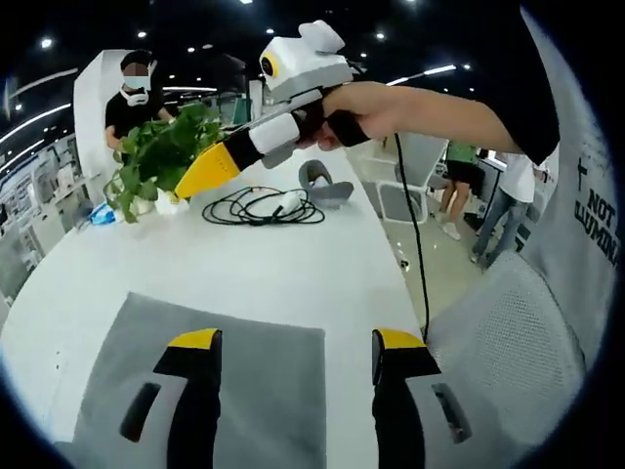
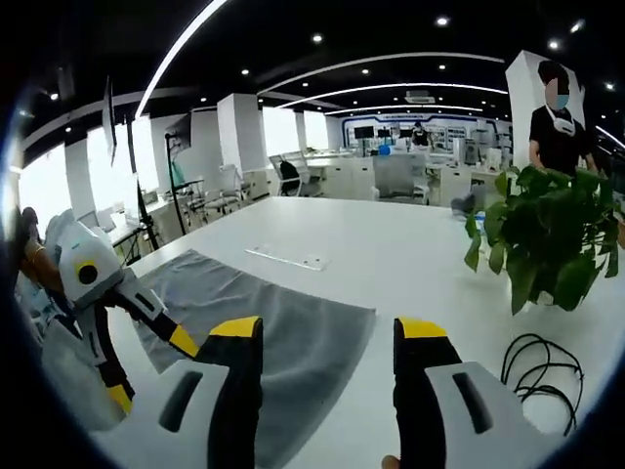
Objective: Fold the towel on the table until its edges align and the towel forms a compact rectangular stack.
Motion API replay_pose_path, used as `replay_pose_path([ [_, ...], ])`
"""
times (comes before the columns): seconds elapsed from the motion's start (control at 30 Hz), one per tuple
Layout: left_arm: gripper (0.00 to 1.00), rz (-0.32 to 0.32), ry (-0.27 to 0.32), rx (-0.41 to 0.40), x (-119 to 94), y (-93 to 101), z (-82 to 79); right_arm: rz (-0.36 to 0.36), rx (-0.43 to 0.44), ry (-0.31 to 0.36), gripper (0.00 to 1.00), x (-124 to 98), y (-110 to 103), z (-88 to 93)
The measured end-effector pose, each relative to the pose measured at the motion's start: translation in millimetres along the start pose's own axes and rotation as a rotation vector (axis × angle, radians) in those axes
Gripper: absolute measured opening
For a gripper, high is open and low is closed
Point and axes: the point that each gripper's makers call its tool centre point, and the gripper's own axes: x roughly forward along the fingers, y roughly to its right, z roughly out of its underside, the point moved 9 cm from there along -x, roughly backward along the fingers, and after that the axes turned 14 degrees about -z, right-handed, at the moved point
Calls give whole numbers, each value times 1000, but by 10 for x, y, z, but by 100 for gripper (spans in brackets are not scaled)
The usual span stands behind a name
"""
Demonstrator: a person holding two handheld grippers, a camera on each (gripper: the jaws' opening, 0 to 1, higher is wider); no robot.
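A grey towel (image 1: 264, 362) lies flat on the white table (image 1: 293, 264). My left gripper (image 1: 296, 342) hovers just over it, jaws wide apart with nothing between them. A hand holds my right gripper (image 1: 210, 171) up in the air beyond the towel, its yellow tip close to the plant. In the right gripper view the towel (image 2: 293, 327) spreads out below my right gripper (image 2: 327, 330), which is open and empty. My left gripper (image 2: 149, 368) shows there at the towel's left edge, its yellow-tipped jaws spread.
A potted green plant (image 1: 161, 156), a coiled black cable (image 1: 264, 205) and a small grey object (image 1: 325, 186) sit at the table's far end. A clear strip (image 2: 285, 257) lies beyond the towel. A person (image 1: 137, 98) stands behind the plant. A mesh chair (image 1: 508, 322) is beside the table's right edge.
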Motion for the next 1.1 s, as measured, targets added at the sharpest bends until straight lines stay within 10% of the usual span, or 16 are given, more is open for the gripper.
replay_pose_path([
  [1.1,50,102,-53,-22,831,354,223,22,3,-120,49,772,512,291],
])
